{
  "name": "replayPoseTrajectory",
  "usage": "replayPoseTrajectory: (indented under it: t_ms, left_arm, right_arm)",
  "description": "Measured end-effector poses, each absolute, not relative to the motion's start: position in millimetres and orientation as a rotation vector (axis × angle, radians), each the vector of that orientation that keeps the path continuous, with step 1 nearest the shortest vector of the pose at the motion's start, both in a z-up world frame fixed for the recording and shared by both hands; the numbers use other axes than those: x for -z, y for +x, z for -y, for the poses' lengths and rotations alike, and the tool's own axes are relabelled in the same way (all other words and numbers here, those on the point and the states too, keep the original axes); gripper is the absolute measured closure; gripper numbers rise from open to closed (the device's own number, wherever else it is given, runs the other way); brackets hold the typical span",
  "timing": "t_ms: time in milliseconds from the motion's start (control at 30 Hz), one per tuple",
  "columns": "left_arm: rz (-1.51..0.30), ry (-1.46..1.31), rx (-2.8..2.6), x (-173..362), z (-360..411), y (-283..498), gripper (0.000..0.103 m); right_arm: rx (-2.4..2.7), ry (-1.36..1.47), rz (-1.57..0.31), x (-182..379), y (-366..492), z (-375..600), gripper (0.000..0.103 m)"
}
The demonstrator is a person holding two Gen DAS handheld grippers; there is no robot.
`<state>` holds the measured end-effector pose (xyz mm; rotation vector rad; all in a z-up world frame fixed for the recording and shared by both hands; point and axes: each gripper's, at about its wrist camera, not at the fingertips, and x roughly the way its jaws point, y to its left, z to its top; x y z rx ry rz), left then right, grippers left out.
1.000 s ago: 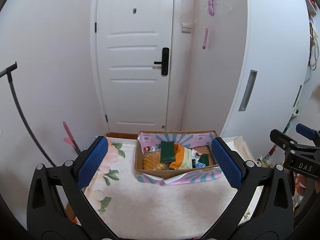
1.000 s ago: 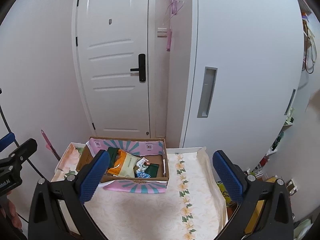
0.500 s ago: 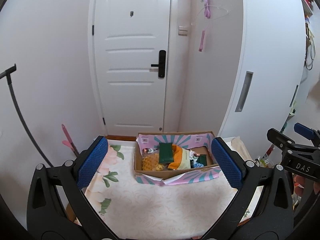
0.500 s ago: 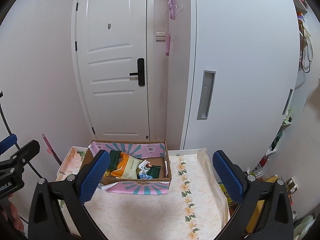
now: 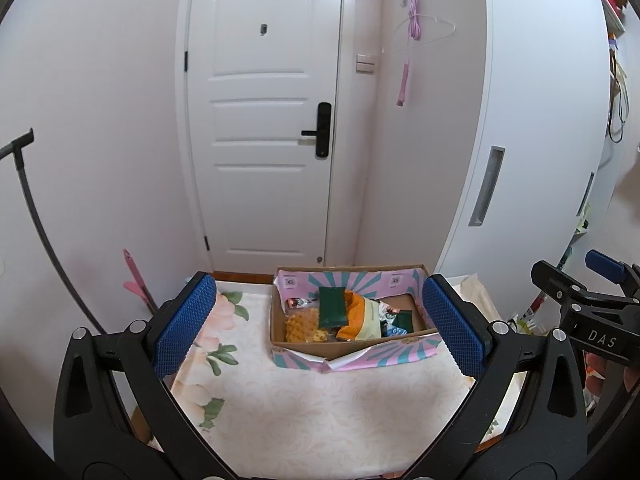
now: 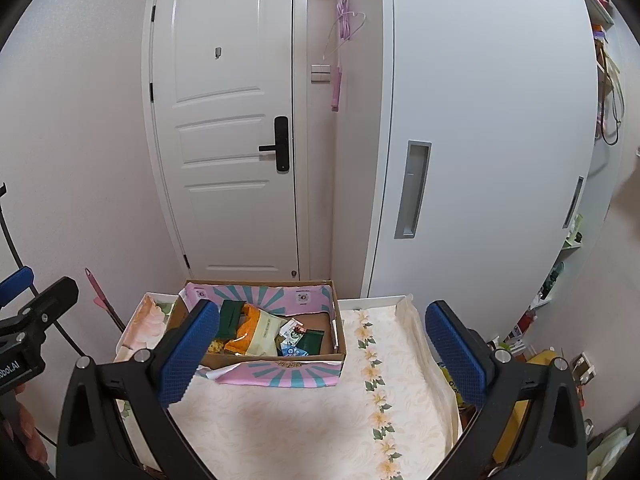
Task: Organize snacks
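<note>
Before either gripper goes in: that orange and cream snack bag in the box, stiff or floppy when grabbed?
Probably floppy: the orange and cream snack bag looks creased and slumps across the other packets in the cardboard box. Likely light for its size, since it rests on them without flattening them. Its film looks smooth, so it may slip; a pinch at an edge seems safer.

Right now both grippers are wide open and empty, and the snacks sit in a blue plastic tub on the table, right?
Not quite: the snacks sit in a brown cardboard box with pink-and-teal patterned sides, as the left wrist view shows. Left gripper and right gripper are indeed open and empty.
</note>
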<state>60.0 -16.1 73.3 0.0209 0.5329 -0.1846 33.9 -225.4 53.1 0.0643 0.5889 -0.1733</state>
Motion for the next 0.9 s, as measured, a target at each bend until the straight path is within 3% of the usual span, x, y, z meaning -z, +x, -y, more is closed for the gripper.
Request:
replayPoseTrajectory:
  t_ms: [900]
  left_arm:
    - [-0.528,0.020,0.180,-73.7,15.5,62.5,0.000]
  right_arm:
    - [0.179,0.067,-0.585,-53.8,33.9,220.5,0.001]
